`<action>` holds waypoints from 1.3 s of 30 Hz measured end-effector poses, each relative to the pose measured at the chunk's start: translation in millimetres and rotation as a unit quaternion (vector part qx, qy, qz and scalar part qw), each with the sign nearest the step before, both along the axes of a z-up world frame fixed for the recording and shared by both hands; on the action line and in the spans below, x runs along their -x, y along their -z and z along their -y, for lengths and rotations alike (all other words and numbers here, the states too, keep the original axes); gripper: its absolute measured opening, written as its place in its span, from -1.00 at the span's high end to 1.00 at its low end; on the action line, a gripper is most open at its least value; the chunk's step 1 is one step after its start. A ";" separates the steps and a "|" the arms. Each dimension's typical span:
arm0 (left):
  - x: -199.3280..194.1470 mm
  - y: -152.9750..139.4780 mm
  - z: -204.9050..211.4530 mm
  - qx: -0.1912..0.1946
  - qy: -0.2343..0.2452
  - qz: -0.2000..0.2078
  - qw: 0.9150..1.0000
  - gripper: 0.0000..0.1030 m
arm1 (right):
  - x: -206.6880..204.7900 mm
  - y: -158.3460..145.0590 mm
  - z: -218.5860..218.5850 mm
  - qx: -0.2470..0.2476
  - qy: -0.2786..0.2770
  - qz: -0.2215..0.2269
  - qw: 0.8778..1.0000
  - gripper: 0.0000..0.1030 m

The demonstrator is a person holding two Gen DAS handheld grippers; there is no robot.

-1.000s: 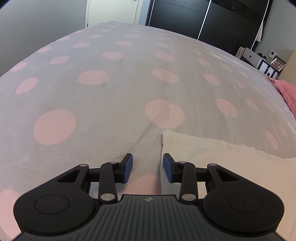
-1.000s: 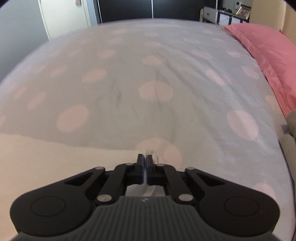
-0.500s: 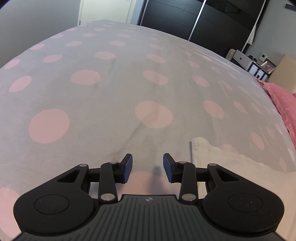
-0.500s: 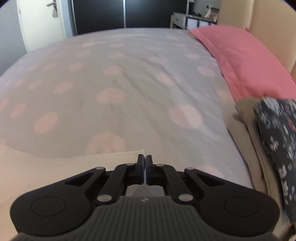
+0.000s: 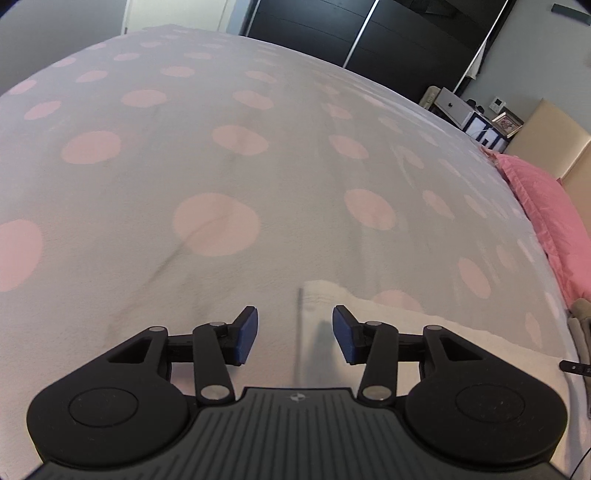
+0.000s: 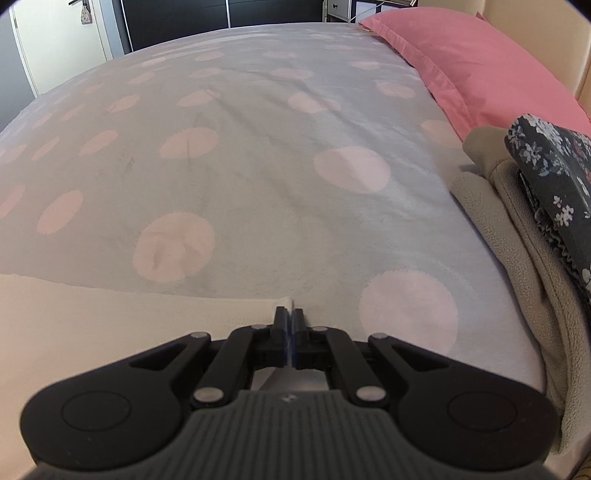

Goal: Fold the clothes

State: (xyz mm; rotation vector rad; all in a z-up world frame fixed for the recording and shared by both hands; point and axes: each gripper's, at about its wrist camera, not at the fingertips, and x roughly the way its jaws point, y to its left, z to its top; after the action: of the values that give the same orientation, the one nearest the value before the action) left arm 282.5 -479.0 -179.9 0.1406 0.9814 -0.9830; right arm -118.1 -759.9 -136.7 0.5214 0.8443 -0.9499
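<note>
Pinching the cream cloth (image 6: pixel 110 321), the right gripper (image 6: pixel 289 317) is closed; left gripper (image 5: pixel 294 334) fingers opening, empty; no writing legible.

It was a home bedroom: a bed under a pink-dotted grey blanket (image 5: pixel 258 177), pink pillow (image 6: pixel 472 62) at its head, dark wardrobe (image 5: pixel 332 29) beyond its foot.

A cream-white garment (image 6: pixel 110 317) is spread flat on the bedspread, its long edge running straight across the right wrist view. Its right corner is pinched and lifted slightly off the bed. In the left wrist view its opposite corner (image 5: pixel 325 295) is seen lying flat, with a dark crease or edge line running down beside it.
</note>
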 end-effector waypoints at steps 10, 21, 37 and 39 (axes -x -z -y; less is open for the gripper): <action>15.3 -8.6 7.9 0.005 -0.008 0.025 1.000 0.99 | 3.0 -16.3 -8.2 0.015 -0.004 0.031 0.999 0.97; 5.6 -122.5 -68.4 0.114 -0.062 0.074 0.989 1.00 | -9.9 -134.9 -66.1 0.129 -0.049 0.142 0.980 0.97; -32.2 -50.1 -36.9 0.005 -0.099 0.115 0.988 1.00 | -113.2 -83.1 -40.1 0.135 -0.044 0.043 0.989 0.96; -36.0 -29.9 -30.2 -0.012 -0.097 0.114 0.989 0.99 | -121.3 -59.8 -31.3 0.120 -0.047 0.029 0.991 0.96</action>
State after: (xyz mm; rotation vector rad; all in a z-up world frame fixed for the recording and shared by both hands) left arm 318.5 -448.8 -150.0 0.1715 0.7809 -0.7588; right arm 3.1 -728.5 -76.9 0.2987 0.6852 -0.9305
